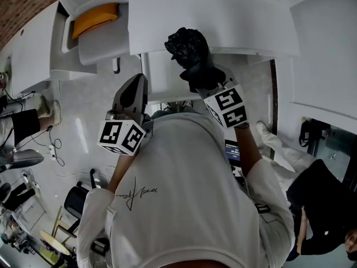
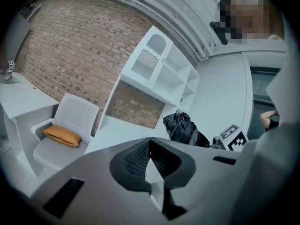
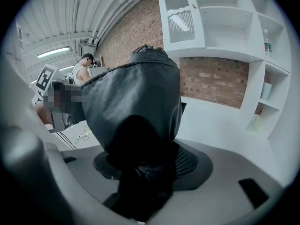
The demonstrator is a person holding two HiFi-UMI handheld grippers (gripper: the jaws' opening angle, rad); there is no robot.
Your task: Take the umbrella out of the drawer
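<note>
The folded black umbrella [image 1: 189, 48] is held up in front of the white counter [image 1: 234, 21], with my right gripper [image 1: 204, 80] shut on its lower end. In the right gripper view the umbrella [image 3: 136, 102] fills the centre and hides the jaws of that gripper [image 3: 145, 172]. My left gripper [image 1: 136, 87] is to the left of it at chest height, apart from the umbrella, its pads meeting at the tips with nothing between them. The left gripper view shows that gripper [image 2: 150, 143] and the umbrella [image 2: 182, 127] beyond it to the right. A white drawer unit [image 1: 163, 78] sits under the counter edge; its inside is hidden.
A white chair with an orange cushion [image 1: 95, 17] stands to the left of the counter. White wall shelving [image 3: 225, 22] hangs on a brick wall. Cables [image 1: 53, 149] lie on the floor at left. Another person [image 1: 321, 205] is at lower right.
</note>
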